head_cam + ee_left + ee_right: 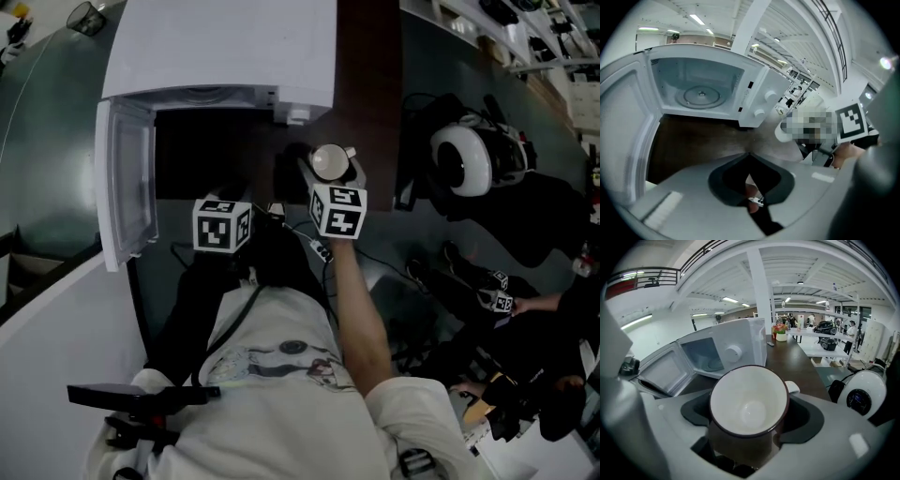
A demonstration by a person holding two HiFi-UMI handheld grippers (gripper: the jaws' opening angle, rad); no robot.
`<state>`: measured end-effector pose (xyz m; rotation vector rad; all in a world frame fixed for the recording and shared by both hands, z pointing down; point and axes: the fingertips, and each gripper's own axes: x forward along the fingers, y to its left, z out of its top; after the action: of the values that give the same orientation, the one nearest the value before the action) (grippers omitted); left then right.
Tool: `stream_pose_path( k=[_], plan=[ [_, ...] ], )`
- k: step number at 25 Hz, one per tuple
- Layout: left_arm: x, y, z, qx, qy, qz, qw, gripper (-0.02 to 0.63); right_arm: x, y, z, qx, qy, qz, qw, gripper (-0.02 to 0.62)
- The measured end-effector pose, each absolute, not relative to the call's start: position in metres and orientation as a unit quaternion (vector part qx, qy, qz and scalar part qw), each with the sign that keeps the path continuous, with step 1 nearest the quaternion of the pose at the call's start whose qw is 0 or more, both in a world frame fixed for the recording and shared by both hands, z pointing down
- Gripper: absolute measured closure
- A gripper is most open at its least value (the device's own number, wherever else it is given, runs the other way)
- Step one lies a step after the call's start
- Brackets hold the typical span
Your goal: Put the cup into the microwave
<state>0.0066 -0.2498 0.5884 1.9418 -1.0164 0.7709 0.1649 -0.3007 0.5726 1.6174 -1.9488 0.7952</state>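
— What is seen apart from the work itself?
— A dark brown table [370, 94] is seen, set on a grey-green floor [47, 131]. To the right of the table, a white round device [461, 157] with a dark middle is laid on the floor.
— And what is found farther away?
— At the far end of the table a pot with red flowers [780, 330] is placed. Behind it a white column [761, 296] is seen, and long lamps [731, 300] are lit on the ceiling. At the far right white shelves [525, 33] are seen, and people [852, 331] are seen standing near white tables.
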Motion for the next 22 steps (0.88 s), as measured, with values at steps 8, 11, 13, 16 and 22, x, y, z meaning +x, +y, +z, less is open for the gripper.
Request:
stream_pose_path(
  k=[8,11,13,16,22],
  plan=[
    [-0.025,-0.252,0.585,0.742,-0.442,0.283,0.417,0.606,0.104,-0.296,0.562,0.543,-0.749,0.287,0.248,0.175],
    [-0.043,-0.252,0.587,0.733,-0.455,0.273,0.425,0.606,0.074,-0.3,0.56,0.521,-0.766,0.28,0.253,0.175],
    [-0.052,-0.251,0.588,0.729,-0.46,0.268,0.43,0.606,0.054,-0.304,0.558,0.506,-0.777,0.274,0.256,0.175],
    [-0.064,-0.251,0.592,0.721,-0.469,0.262,0.436,0.606,0.025,-0.314,0.557,0.48,-0.795,0.262,0.262,0.175],
    [-0.08,-0.258,0.596,0.714,-0.477,0.256,0.443,0.606,-0.018,-0.331,0.552,0.447,-0.819,0.24,0.269,0.175]
  ],
)
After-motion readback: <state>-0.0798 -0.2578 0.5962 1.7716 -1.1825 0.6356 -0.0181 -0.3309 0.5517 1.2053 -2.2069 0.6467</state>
